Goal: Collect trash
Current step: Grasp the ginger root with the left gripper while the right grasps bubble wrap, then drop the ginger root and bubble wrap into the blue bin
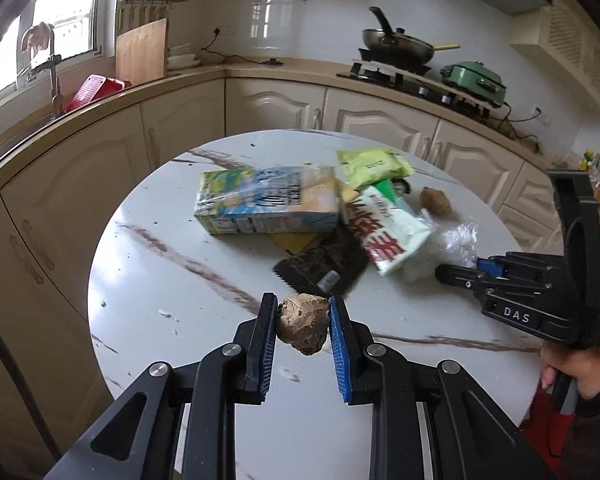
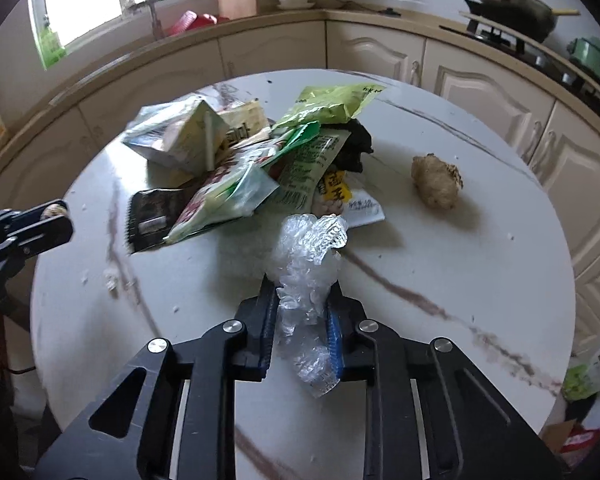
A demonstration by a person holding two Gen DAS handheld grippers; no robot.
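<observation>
My left gripper is shut on a brown lump of ginger, lifted just over the round marble table. My right gripper is shut on a crumpled clear plastic wrap that rests near the table's front; the same wrap shows at the right gripper's tip in the left wrist view. A trash pile lies mid-table: a drink carton, a green packet, a red-and-white wrapper and a black wrapper. A second ginger piece lies alone to the right.
Cream cabinets and a counter curve behind the table, with a wok on the stove, a green electric pot, a cutting board and a red rack. A person's hand holds the right gripper. Packets lie on the floor at right.
</observation>
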